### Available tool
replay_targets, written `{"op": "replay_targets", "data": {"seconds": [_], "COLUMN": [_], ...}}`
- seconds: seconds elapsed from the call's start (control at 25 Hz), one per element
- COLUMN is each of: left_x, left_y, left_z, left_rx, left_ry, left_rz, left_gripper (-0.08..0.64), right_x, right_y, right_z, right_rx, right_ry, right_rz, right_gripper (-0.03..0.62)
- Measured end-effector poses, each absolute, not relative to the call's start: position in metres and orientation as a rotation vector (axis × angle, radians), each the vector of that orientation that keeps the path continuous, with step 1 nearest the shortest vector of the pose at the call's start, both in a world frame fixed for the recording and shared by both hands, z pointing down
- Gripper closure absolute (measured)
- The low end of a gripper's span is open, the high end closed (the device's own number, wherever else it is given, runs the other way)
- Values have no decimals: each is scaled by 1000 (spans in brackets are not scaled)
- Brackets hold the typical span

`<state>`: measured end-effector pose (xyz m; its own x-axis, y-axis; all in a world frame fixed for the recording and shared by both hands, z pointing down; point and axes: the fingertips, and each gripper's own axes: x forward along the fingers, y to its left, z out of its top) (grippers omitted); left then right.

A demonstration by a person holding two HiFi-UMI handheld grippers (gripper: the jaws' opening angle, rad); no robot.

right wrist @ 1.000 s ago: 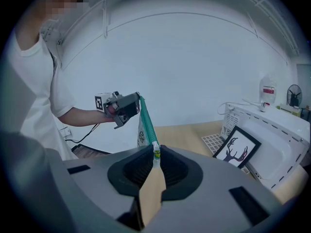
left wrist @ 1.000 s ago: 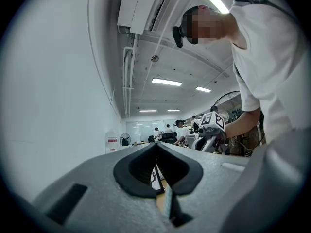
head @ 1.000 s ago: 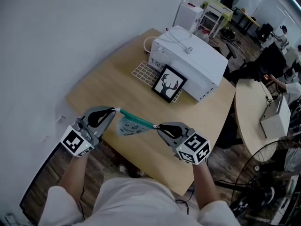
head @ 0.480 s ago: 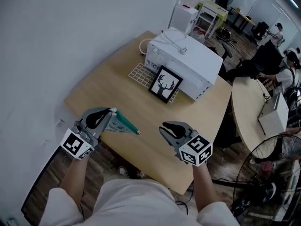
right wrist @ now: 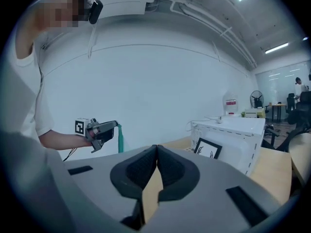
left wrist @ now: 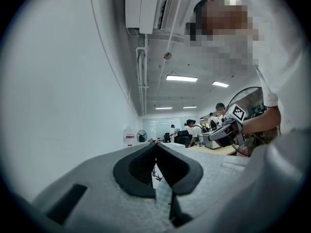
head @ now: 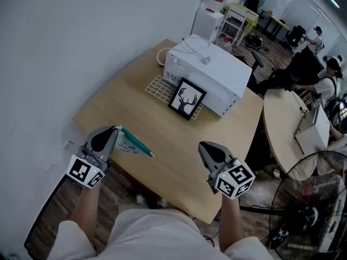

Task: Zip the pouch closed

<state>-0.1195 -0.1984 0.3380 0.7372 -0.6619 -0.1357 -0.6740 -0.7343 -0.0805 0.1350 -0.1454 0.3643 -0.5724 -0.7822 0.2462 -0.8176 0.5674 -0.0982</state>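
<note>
Teal pouch (head: 134, 144) clamped in left gripper (head: 114, 129); right gripper (head: 204, 145) closed, empty, well apart

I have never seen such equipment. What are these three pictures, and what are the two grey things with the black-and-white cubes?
There is no robot: a person holds a grey two-jaw tool in each hand. One picture comes from a camera on the person's head, looking down; the other two come from cameras riding on the tools. The left tool is shut on a flat teal pouch, held in the air. The right tool is shut and empty. On the light wooden table stand a white box-shaped appliance and a black-framed deer picture.
</note>
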Motion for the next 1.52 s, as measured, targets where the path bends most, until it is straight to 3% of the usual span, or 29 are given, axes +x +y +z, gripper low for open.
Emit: {"op": "replay_targets", "data": {"seconds": [0.88,1.52], "left_x": [-181,-184], "left_y": [-171,-171], "left_z": [354,351], "left_rx": [-2723,-2716], "left_ry": [1568,1566], "left_rz": [186,205], "left_gripper": [546,546], "right_x": [243,231], "right_y": [-94,-98], "right_z": [309,300], "right_rx": [2089,2109], "right_ry": [-2423,-2413], "right_rz": [112,33], "right_gripper": [592,592]}}
